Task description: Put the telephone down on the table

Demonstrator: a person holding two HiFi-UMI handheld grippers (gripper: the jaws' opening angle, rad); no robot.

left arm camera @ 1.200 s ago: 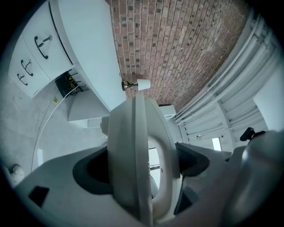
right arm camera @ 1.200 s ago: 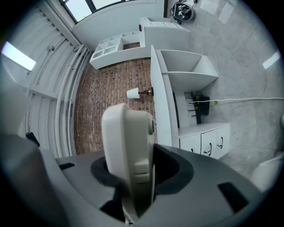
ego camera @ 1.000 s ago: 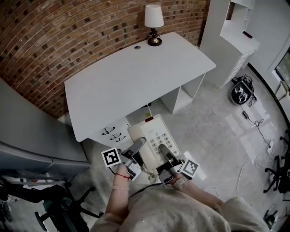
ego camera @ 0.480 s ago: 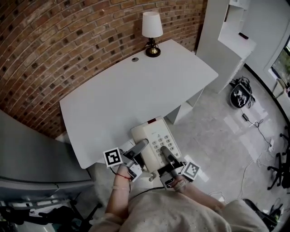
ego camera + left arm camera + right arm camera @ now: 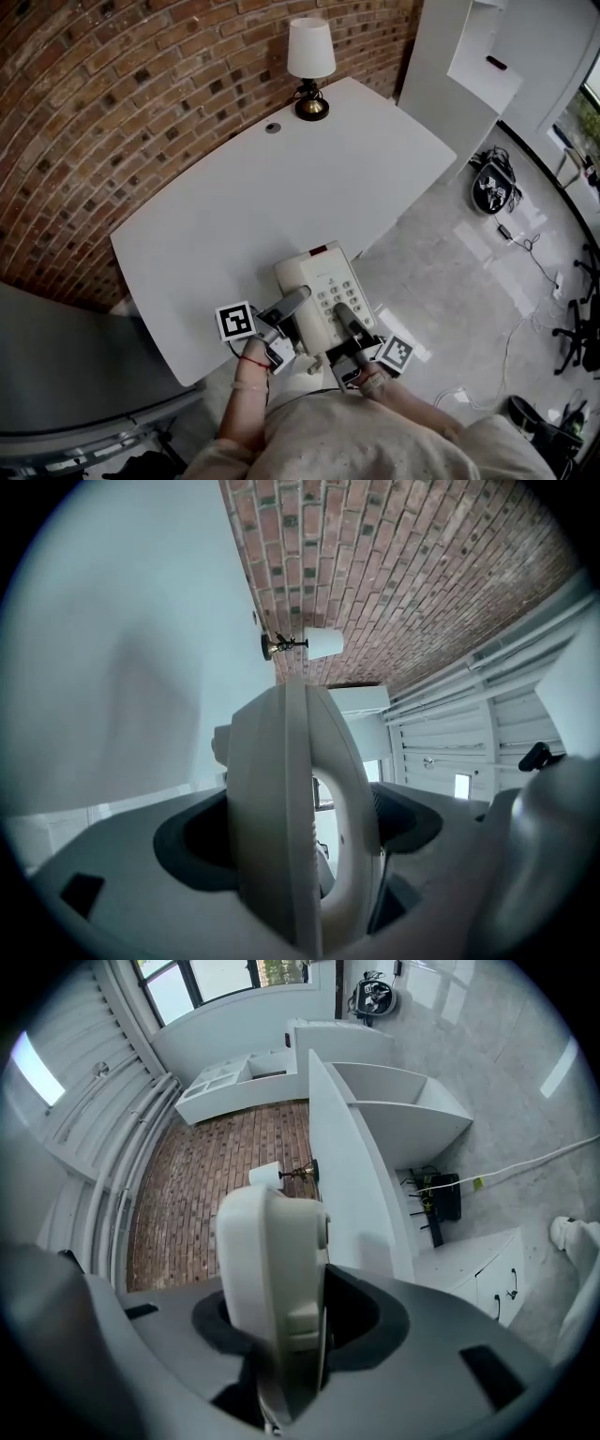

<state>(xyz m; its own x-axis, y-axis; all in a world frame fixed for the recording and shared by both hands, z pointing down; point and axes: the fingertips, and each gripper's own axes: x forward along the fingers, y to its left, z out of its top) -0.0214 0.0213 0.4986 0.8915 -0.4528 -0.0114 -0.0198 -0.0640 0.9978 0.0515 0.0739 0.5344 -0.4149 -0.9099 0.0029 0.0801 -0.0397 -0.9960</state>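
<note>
Telephone (image 5: 323,300) of cream plastic, with a keypad and a handset on its left side, is held level between both grippers at the near edge of the table. Its far end with the small red strip lies over the tabletop and its near end reaches toward the person. The head view does not show whether it touches the surface.

The red brick wall (image 5: 141,84) fills the upper left of the head view. In front of it stands the broad white table (image 5: 281,197) with rounded corners. To the right is a tall white shelving unit (image 5: 459,66) on the pale grey floor (image 5: 469,281).

The left gripper (image 5: 298,298) is clamped on the telephone's left side. In the left gripper view the handset and body (image 5: 291,817) stand pressed between the dark jaws. The right gripper (image 5: 343,314) is clamped on the right side beside the keypad. In the right gripper view the casing's edge (image 5: 272,1288) fills the gap between the jaws.

A small table lamp (image 5: 310,70) with a white shade and a brass base stands at the table's far edge, well apart from the telephone. Just to its left is a small round cable hole (image 5: 273,127) in the tabletop.
</note>
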